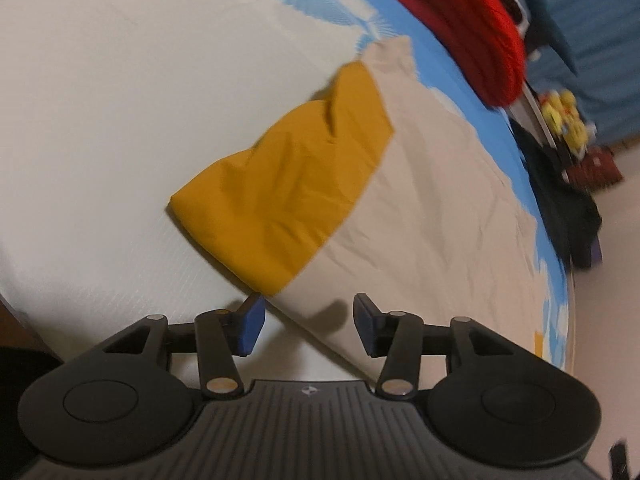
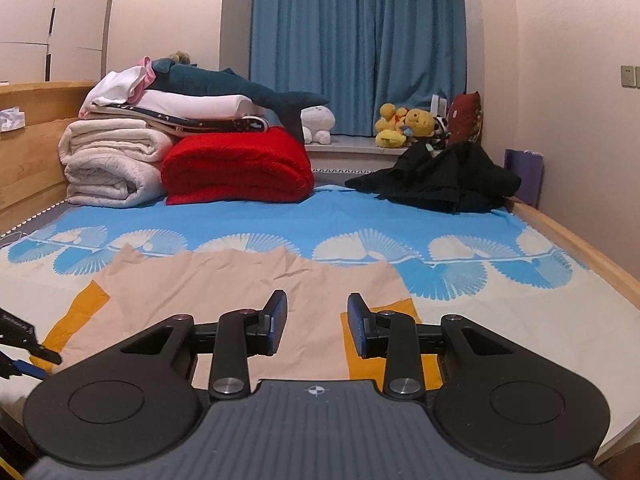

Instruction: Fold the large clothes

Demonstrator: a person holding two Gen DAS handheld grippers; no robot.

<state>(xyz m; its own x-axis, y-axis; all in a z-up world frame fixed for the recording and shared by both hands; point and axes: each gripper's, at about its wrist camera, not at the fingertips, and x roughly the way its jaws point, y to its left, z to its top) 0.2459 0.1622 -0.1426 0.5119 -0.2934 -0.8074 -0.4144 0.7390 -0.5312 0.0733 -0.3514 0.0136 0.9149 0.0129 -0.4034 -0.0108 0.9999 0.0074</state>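
Observation:
A large beige garment (image 2: 236, 284) with mustard-yellow sleeves lies flat on the bed. In the left wrist view its beige body (image 1: 420, 184) runs to the right and one yellow sleeve (image 1: 288, 184) lies folded across its left side. My left gripper (image 1: 306, 326) is open and empty, just above the garment's near corner below that sleeve. My right gripper (image 2: 316, 322) is open and empty over the garment's near right part, beside the other yellow sleeve (image 2: 404, 344). The left gripper's tip (image 2: 28, 356) shows at the far left of the right wrist view.
The bed has a blue and white patterned sheet (image 2: 460, 256) and a wooden side rail (image 2: 580, 244). Folded white blankets (image 2: 112, 164), a red blanket (image 2: 240, 168) and a black clothes heap (image 2: 444, 176) lie at the far end. Plush toys (image 2: 404, 124) sit by the blue curtain (image 2: 356, 40).

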